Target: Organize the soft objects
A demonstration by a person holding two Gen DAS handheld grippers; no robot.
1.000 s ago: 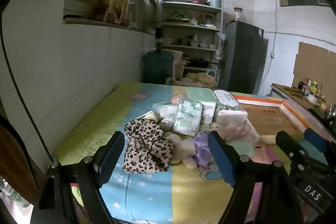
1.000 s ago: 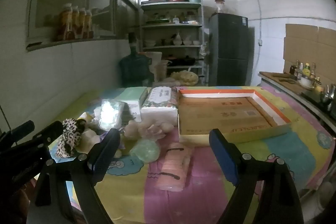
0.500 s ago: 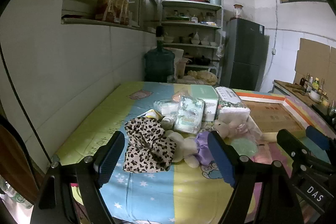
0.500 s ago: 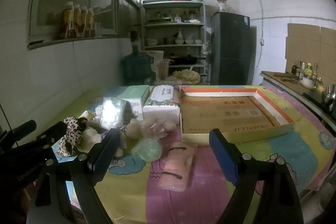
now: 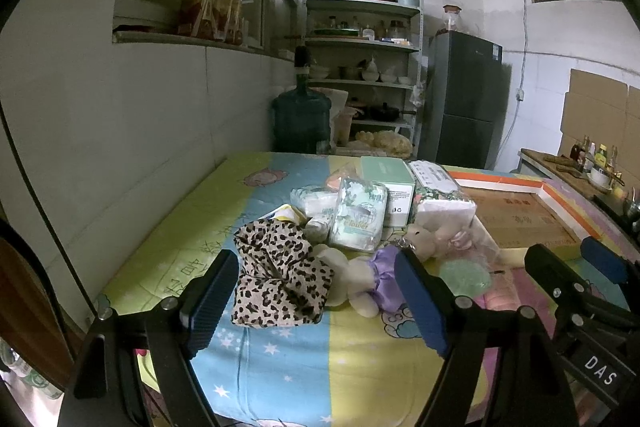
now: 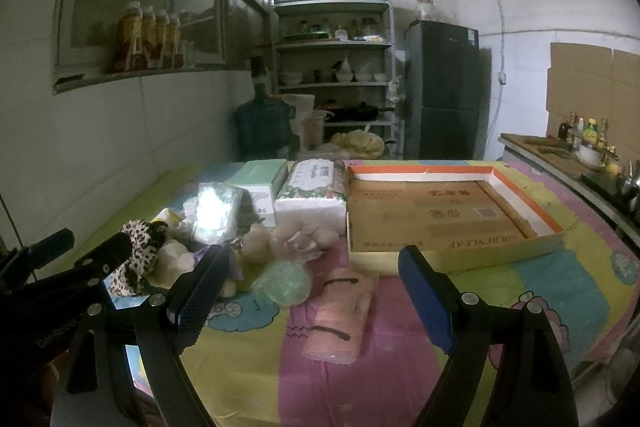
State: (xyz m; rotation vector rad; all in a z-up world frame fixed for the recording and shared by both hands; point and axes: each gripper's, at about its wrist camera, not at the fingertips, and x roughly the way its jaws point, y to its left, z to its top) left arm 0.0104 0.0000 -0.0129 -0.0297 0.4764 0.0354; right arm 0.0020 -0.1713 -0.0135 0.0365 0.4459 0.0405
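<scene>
**Soft items heaped at the tray's left, both tools empty**

I hold the left tool (image 5: pixel 316 301) and the right tool (image 6: pixel 312 293) above the near edge of the tabletop (image 5: pixel 352 359), jaws wide apart on each and nothing between them.

From the left wrist view, the leopard cloth (image 5: pixel 280 279) lies at 12 o'clock just past the tool. A plush toy (image 5: pixel 360 283) in a purple dress touches it at 2 o'clock. Behind these stand a wipes pack (image 5: pixel 358 213) and a tissue pack (image 5: pixel 442 199).

From the right wrist view, a pink roll (image 6: pixel 340 319) lies at 12 o'clock. A green pouch (image 6: pixel 286 281) sits just beside it at 11 o'clock. The cardboard tray (image 6: pixel 456 247) lies empty at 1 o'clock.

I judge every piece light and yielding. The cloth would bunch, so I would pinch a raised fold. The plush would take a grip across the body. The pink roll's film looks slippery, so I would close across its middle.
</scene>
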